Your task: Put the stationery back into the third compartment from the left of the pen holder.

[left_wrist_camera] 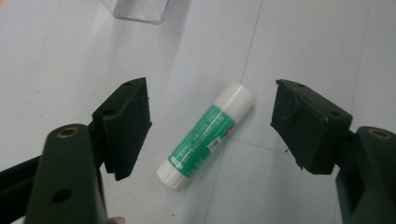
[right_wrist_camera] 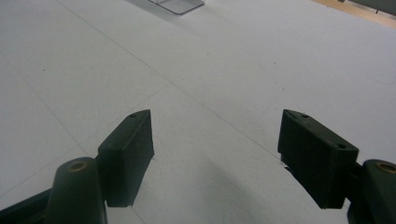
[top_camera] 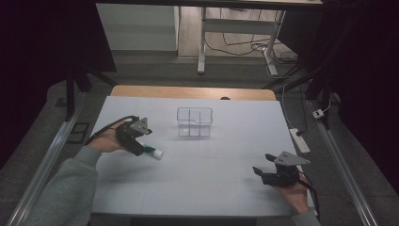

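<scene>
A green and white glue stick (left_wrist_camera: 205, 136) lies flat on the white table, seen from above as a small tube (top_camera: 154, 152) left of centre. My left gripper (left_wrist_camera: 210, 123) hovers open right over it, one jaw on each side, neither touching; from above the left gripper (top_camera: 139, 140) sits at the stick's left end. Low at the right, my right gripper (top_camera: 261, 165) is open over bare table, and in its own view the right gripper (right_wrist_camera: 215, 149) has nothing between its jaws. A clear plastic box (top_camera: 194, 122) with compartments stands behind the middle of the table.
The white table top (top_camera: 211, 183) stretches wide between both hands. A power strip (top_camera: 299, 140) lies off the table's right edge, with cables on the floor. Desk legs (top_camera: 202, 47) stand beyond the far edge. Dark curtains close both sides.
</scene>
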A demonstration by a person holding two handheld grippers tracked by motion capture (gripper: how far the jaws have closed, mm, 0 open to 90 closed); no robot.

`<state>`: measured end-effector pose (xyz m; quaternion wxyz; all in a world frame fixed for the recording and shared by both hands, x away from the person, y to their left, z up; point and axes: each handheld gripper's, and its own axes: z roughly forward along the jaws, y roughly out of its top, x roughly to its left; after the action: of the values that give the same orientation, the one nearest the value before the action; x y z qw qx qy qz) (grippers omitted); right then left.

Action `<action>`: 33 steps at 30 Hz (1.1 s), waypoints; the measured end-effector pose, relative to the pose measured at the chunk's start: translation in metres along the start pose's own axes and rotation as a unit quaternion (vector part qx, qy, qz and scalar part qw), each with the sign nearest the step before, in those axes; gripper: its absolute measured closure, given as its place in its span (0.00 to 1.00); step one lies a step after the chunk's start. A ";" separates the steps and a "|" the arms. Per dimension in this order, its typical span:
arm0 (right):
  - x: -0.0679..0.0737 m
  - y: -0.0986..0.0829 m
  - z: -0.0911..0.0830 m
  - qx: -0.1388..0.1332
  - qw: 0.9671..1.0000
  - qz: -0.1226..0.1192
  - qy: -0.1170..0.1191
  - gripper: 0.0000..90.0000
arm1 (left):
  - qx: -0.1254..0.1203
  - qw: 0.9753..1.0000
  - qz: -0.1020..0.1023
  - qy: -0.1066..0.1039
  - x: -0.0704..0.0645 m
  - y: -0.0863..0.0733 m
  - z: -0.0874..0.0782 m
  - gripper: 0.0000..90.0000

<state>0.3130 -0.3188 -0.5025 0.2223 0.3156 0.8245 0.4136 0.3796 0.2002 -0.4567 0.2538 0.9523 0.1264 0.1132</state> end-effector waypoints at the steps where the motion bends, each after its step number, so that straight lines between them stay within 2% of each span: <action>1: 0.000 0.000 0.000 0.000 1.000 -0.001 0.000 0.30 | 0.002 1.000 0.005 0.001 0.000 0.000 0.001 0.30; 14: 0.001 -0.001 0.001 0.003 1.000 -0.001 0.003 0.30 | 0.024 0.999 0.048 -0.007 0.003 0.008 0.014 0.31; 18: 0.001 -0.001 0.001 0.004 1.000 -0.001 0.004 0.30 | 0.032 0.997 0.068 -0.021 0.001 0.011 0.020 0.32; 20: 0.001 -0.001 0.001 0.004 1.000 0.000 0.004 0.30 | 0.038 0.995 0.085 -0.028 0.000 0.013 0.023 0.32; 24: 0.001 -0.001 0.001 0.005 1.000 -0.001 0.003 0.30 | 0.046 0.993 0.103 -0.044 -0.002 0.015 0.031 0.34; 28: 0.000 -0.001 0.001 0.005 1.000 -0.002 0.001 0.30 | 0.058 0.990 0.111 -0.059 -0.001 0.014 0.039 0.37; 33: 0.000 -0.001 0.001 0.007 1.000 -0.004 0.000 0.30 | 0.057 0.990 0.109 -0.073 0.002 0.012 0.043 0.42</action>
<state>0.3130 -0.3185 -0.5039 0.2218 0.3142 0.8285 0.4069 0.3955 0.1705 -0.4867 0.1937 0.9790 0.0091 0.0628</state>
